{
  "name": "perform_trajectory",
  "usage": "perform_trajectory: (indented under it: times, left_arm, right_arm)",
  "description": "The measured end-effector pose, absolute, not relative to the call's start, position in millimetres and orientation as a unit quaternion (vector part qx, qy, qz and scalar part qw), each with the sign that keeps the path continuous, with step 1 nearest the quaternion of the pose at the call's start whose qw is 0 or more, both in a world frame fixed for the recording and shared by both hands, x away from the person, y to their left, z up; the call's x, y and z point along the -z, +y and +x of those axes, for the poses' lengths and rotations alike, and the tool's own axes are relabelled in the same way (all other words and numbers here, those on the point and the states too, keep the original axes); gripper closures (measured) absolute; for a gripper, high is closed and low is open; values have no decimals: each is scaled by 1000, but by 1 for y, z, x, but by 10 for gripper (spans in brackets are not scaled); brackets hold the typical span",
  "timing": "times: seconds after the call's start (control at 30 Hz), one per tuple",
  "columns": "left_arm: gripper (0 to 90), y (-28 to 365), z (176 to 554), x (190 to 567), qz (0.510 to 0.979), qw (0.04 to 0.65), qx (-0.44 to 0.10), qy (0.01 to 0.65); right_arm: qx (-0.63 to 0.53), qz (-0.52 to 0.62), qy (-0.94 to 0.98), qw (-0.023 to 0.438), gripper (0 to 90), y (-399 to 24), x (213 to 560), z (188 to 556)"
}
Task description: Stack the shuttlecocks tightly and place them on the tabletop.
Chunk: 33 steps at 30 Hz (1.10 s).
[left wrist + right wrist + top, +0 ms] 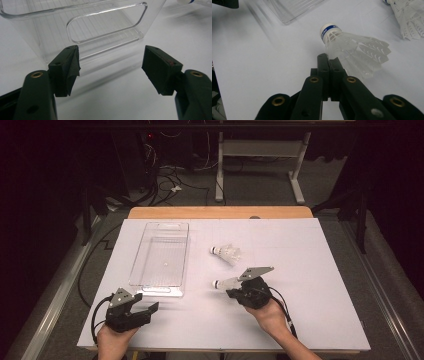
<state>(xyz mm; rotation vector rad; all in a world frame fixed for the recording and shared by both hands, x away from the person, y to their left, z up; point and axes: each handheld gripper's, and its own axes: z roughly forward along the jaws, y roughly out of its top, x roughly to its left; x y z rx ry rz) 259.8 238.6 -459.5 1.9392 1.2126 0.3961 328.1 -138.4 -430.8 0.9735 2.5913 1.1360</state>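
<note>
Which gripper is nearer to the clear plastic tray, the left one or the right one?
Left. The left gripper sits just below the near end of the clear tray, jaws open toward it. The right gripper is off to the tray's right, shut on a shuttlecock.

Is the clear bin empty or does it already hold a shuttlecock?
Empty. The clear bin shows only its ribbed floor in the high view; both shuttlecocks lie outside it on the table.

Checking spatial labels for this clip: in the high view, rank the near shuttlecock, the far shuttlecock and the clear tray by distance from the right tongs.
1. Near shuttlecock, at the right tongs tips.
2. Far shuttlecock, beyond it, mid-table.
3. Clear tray, off to the left.
</note>
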Motion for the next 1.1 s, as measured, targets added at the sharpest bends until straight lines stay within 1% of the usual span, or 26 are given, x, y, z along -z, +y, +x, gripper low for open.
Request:
perform_trajectory:
  times: [1.1]
  left_arm:
    - [311,239,260,460,766,399,-156,480]
  right_arm:
    - [-379,358,849,88,900,-167,423,340]
